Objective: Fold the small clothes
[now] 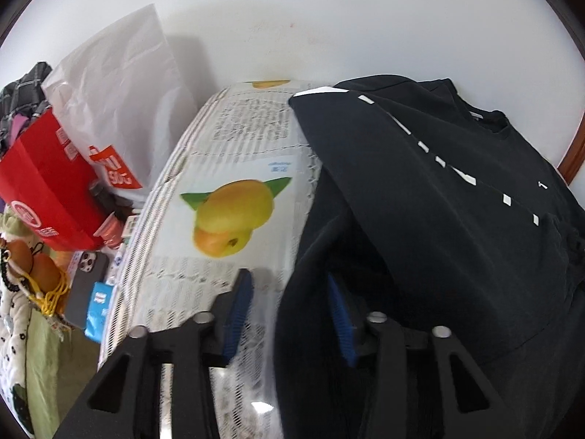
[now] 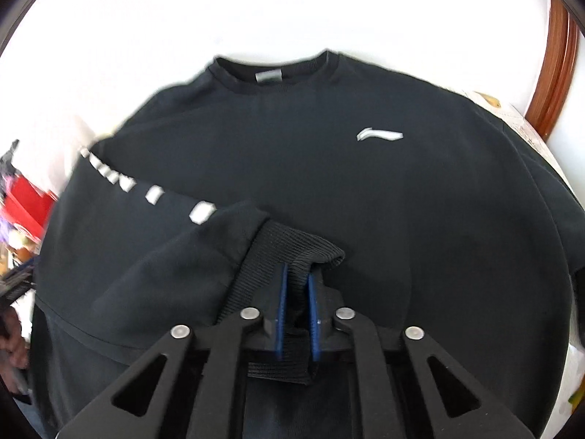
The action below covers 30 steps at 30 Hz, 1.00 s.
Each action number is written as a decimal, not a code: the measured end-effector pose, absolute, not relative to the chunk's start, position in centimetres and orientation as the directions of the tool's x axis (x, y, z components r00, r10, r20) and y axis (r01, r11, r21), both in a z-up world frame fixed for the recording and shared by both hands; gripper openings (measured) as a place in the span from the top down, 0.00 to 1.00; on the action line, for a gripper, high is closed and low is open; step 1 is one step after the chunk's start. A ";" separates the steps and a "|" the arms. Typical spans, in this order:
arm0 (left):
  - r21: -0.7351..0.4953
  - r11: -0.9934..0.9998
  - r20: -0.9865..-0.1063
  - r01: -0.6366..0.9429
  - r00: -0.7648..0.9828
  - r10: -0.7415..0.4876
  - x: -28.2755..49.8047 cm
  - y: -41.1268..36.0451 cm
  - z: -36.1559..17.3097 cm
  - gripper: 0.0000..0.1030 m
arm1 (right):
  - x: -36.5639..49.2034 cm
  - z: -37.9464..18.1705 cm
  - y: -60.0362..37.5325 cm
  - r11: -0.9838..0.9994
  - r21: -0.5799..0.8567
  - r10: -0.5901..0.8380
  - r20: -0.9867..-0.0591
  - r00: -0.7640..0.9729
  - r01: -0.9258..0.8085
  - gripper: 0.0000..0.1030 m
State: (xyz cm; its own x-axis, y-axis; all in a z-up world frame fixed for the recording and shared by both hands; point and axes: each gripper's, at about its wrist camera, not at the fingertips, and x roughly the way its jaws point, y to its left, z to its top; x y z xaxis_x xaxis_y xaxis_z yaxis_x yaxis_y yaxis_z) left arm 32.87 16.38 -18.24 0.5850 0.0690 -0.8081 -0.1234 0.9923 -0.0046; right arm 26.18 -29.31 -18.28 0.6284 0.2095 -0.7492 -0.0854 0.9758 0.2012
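Right tool [image 2: 297,274] pinches sleeve cuff [image 2: 292,248].

The sweatshirt [image 2: 329,168] lies flat on the counter [image 1: 234,168], collar toward the wall [image 2: 256,11]. Its sleeve [image 2: 164,241] is folded across the chest. To the left, off the counter's edge, sit a bag [image 1: 120,84], a box [image 1: 47,183] and a phone [image 1: 86,289].

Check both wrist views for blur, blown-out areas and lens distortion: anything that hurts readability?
Left wrist view: fisheye bends the mango-print sheet; its text smears with motion blur, though the black sweatshirt reads fairly sharp.
Right wrist view: the wall is blown out white; left edge and sleeve lettering streak; the ribbed cuff stays crisp.
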 end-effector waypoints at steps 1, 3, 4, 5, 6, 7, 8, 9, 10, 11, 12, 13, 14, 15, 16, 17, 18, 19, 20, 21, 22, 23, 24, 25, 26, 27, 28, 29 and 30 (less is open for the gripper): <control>-0.023 0.993 -0.807 -0.113 0.589 0.049 32.9 16.2 -18.2 0.83 | 26.0 -17.5 -29.5 0.974 0.205 0.215 -0.734 0.645 -0.092 0.91; -0.054 0.991 -0.801 -0.122 0.598 0.030 32.9 16.3 -18.1 0.93 | 25.6 -15.5 -30.3 0.971 0.213 0.226 -0.682 0.696 -0.106 0.91; -0.052 0.990 -0.797 -0.132 0.603 0.039 32.8 16.4 -18.0 0.95 | 25.4 -14.7 -30.7 0.973 0.208 0.217 -0.663 0.717 -0.102 0.91; -0.042 0.988 -0.789 -0.147 0.611 0.057 32.7 16.6 -17.8 0.95 | 25.4 -13.7 -31.1 0.977 0.195 0.197 -0.640 0.743 -0.092 0.91; -0.052 0.988 -0.787 -0.147 0.615 0.050 32.6 16.8 -17.7 0.95 | 25.3 -12.8 -31.7 0.981 0.181 0.173 -0.614 0.770 -0.077 0.91; -0.066 0.987 -0.786 -0.147 0.617 0.039 32.5 17.0 -17.6 0.95 | 25.4 -12.0 -32.4 0.983 0.175 0.155 -0.593 0.790 -0.062 0.91; -0.078 0.985 -0.784 -0.151 0.619 0.033 32.4 17.3 -17.5 0.95 | 25.8 -11.5 -33.1 0.984 0.174 0.142 -0.581 0.801 -0.048 0.91; -0.093 0.984 -0.784 -0.155 0.621 0.024 32.3 17.6 -17.5 0.95 | 26.2 -11.1 -34.0 0.984 0.176 0.123 -0.570 0.813 -0.025 0.91; -0.102 0.982 -0.784 -0.157 0.621 0.017 32.2 17.8 -17.5 0.95 | 26.5 -10.9 -34.8 0.984 0.177 0.101 -0.566 0.818 0.001 0.91; -0.109 0.981 -0.785 -0.161 0.620 0.015 32.1 18.0 -17.5 0.95 | 26.8 -10.8 -36.1 0.983 0.178 0.075 -0.568 0.820 0.033 0.91; -0.115 0.980 -0.786 -0.165 0.618 0.012 32.0 18.2 -17.6 0.95 | 27.2 -10.8 -36.9 0.982 0.176 0.049 -0.576 0.816 0.065 0.92; -0.122 0.978 -0.787 -0.167 0.617 0.007 32.0 18.3 -17.7 0.95 | 27.5 -11.0 -37.8 0.980 0.172 0.020 -0.585 0.811 0.100 0.92; -0.127 0.977 -0.787 -0.169 0.616 0.004 31.9 18.4 -17.7 0.95 | 27.8 -11.4 -38.7 0.977 0.166 -0.009 -0.599 0.800 0.135 0.92; -0.129 0.977 -0.790 -0.171 0.614 0.003 31.9 18.5 -17.8 0.95 | 28.0 -12.1 -39.7 0.972 0.164 -0.032 -0.622 0.782 0.170 0.91; -0.129 0.976 -0.792 -0.173 0.611 0.004 31.9 18.4 -17.9 0.95 | 28.2 -12.9 -40.5 0.965 0.182 -0.030 -0.642 0.766 0.190 0.92; -0.133 0.975 -0.795 -0.176 0.607 0.001 32.0 18.4 -18.0 0.95 | 28.3 -13.7 -41.1 0.959 0.200 -0.022 -0.654 0.757 0.200 0.92; -0.134 0.975 -0.797 -0.176 0.604 -0.001 31.9 18.5 -18.1 0.95 | 28.5 -14.6 -41.6 0.954 0.209 -0.020 -0.671 0.741 0.215 0.92; -0.129 0.976 -0.798 -0.176 0.603 0.003 31.9 18.4 -18.1 0.95 | 28.6 -15.4 -41.9 0.952 0.208 -0.021 -0.685 0.728 0.223 0.91; -0.124 0.977 -0.798 -0.175 0.603 0.006 32.0 18.3 -18.1 0.95 | 28.8 -16.3 -42.1 0.952 0.210 -0.012 -0.703 0.711 0.223 0.91; -0.122 0.977 -0.799 -0.174 0.602 0.008 31.9 18.2 -18.1 0.95 | 29.0 -17.0 -42.1 0.952 0.209 -0.005 -0.719 0.695 0.223 0.91; -0.122 0.977 -0.801 -0.173 0.599 0.006 31.9 18.2 -18.1 0.95 | 29.2 -17.7 -42.2 0.954 0.199 -0.007 -0.736 0.677 0.226 0.89; -0.122 0.978 -0.804 -0.172 0.595 0.004 31.9 18.2 -18.0 0.94 | 29.0 -18.5 -42.2 0.956 0.173 -0.025 -0.755 0.655 0.236 0.89; -0.119 0.978 -0.808 -0.172 0.589 0.005 31.8 18.2 -18.0 0.93 | 29.0 -19.1 -42.1 0.958 0.139 -0.053 -0.772 0.633 0.249 0.88; -0.118 0.978 -0.810 -0.170 0.586 0.005 31.6 18.2 -17.9 0.92 | 28.6 -19.4 -42.2 0.960 0.116 -0.069 -0.782 0.620 0.254 0.87; -0.116 0.979 -0.813 -0.165 0.582 0.002 31.3 18.1 -17.8 0.92 | 28.3 -19.4 -42.4 0.961 0.111 -0.073 -0.783 0.617 0.253 0.87; -0.114 0.981 -0.816 -0.159 0.578 -0.001 31.1 18.0 -17.8 0.92 | 27.8 -19.4 -42.6 0.962 0.110 -0.071 -0.782 0.619 0.250 0.86; -0.107 0.982 -0.821 -0.153 0.571 0.000 30.8 17.9 -17.8 0.89 | 27.1 -19.3 -42.5 0.963 0.108 -0.071 -0.782 0.619 0.247 0.81; -0.102 0.984 -0.824 -0.146 0.566 -0.001 30.4 17.7 -17.8 0.88 | 26.2 -19.2 -42.5 0.964 0.102 -0.074 -0.782 0.619 0.244 0.78; -0.097 0.986 -0.827 -0.137 0.562 -0.003 29.9 17.5 -17.8 0.84 | 25.5 -19.0 -42.4 0.967 0.099 -0.072 -0.779 0.623 0.236 0.71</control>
